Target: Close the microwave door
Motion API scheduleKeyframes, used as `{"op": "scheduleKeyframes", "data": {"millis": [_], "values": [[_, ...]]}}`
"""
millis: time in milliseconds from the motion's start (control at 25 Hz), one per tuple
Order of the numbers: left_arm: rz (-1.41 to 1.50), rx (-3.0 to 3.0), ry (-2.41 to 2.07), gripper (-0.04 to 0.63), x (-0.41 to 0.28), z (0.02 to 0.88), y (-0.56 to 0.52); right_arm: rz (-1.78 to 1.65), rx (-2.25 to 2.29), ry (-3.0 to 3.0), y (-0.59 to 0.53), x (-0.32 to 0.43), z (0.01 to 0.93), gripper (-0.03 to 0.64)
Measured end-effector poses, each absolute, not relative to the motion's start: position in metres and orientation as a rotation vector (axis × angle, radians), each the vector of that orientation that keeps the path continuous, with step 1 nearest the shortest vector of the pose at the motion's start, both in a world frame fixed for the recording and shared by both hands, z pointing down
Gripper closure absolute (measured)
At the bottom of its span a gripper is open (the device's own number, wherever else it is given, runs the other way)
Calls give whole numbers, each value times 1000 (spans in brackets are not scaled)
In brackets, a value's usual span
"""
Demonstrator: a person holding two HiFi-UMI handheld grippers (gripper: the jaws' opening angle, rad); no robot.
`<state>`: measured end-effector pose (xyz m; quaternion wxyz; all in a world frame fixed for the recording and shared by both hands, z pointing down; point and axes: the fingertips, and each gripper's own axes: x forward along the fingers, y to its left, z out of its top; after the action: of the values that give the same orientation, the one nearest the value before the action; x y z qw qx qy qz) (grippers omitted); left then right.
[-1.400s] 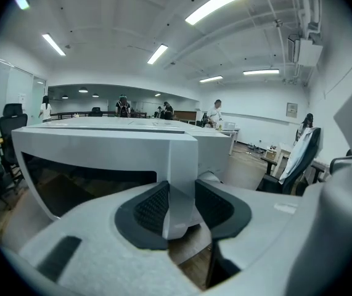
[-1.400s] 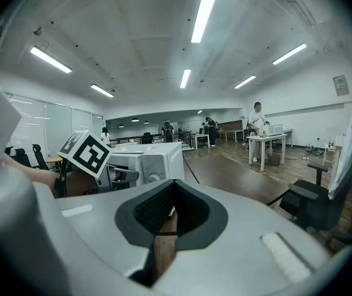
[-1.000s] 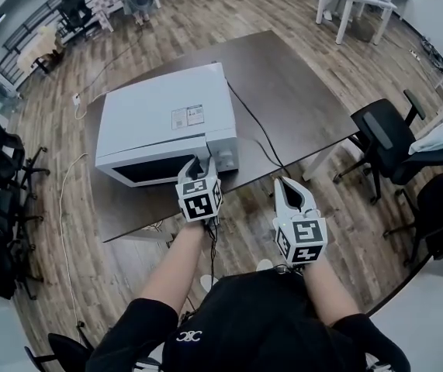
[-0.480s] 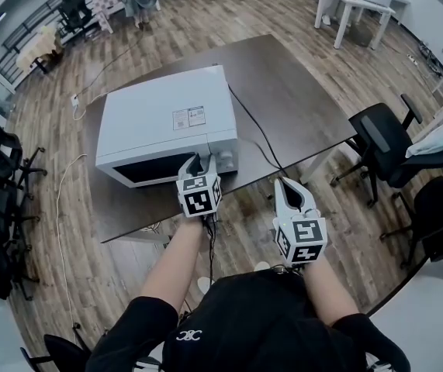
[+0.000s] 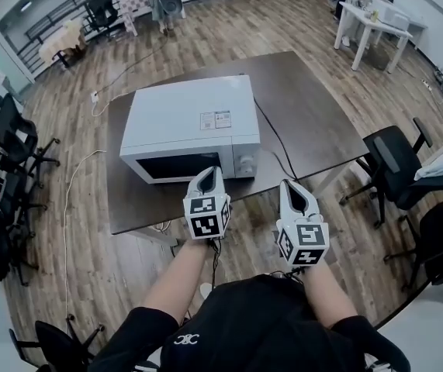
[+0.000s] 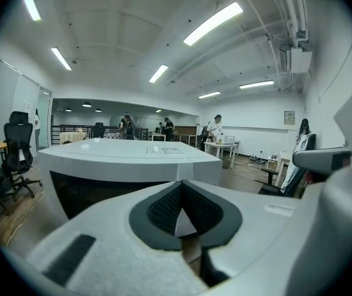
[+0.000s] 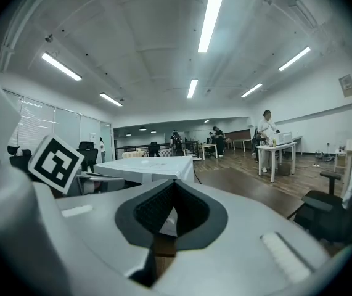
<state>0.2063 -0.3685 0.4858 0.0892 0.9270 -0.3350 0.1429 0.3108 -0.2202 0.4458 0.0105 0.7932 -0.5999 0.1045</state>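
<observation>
The white microwave (image 5: pixel 190 122) stands on the dark table (image 5: pixel 314 122), its dark-windowed door (image 5: pixel 176 166) flush with the front. In the left gripper view the microwave (image 6: pixel 120 165) fills the middle ground straight ahead. My left gripper (image 5: pixel 212 173) hangs just off the table's near edge, a little short of the door's right end, and touches nothing. It is shut, and in its own view the left gripper (image 6: pixel 182 185) has nothing between its pads. My right gripper (image 5: pixel 290 186) hovers to the right, off the table's near edge, also shut and empty. The right gripper (image 7: pixel 174 187) sees the microwave (image 7: pixel 154 165) to its left.
A black cable (image 5: pixel 271 142) runs from behind the microwave across the table to its near right edge. Office chairs (image 5: pixel 396 157) stand to the right and more chairs (image 5: pixel 8 138) to the left. White desks (image 5: pixel 372 22) and people are far back on the wood floor.
My left gripper's tips were at the microwave's front with the jaws apart. It has drawn back towards me and risen, and its jaws have shut. The right gripper rose slightly.
</observation>
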Motion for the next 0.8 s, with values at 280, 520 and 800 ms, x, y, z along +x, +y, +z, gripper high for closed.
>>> {"op": "scheduleKeyframes", "data": {"millis": [280, 520, 800], "values": [[367, 2743, -1036, 586, 143, 454, -352, 310, 2459, -2027, -243, 274, 423, 609], [323, 2742, -1112, 585, 85, 433, -344, 220, 2378, -2101, -261, 234, 409, 609], [315, 2689, -1192, 584, 28, 433, -347, 221, 2285, -2159, -278, 187, 414, 611]]}}
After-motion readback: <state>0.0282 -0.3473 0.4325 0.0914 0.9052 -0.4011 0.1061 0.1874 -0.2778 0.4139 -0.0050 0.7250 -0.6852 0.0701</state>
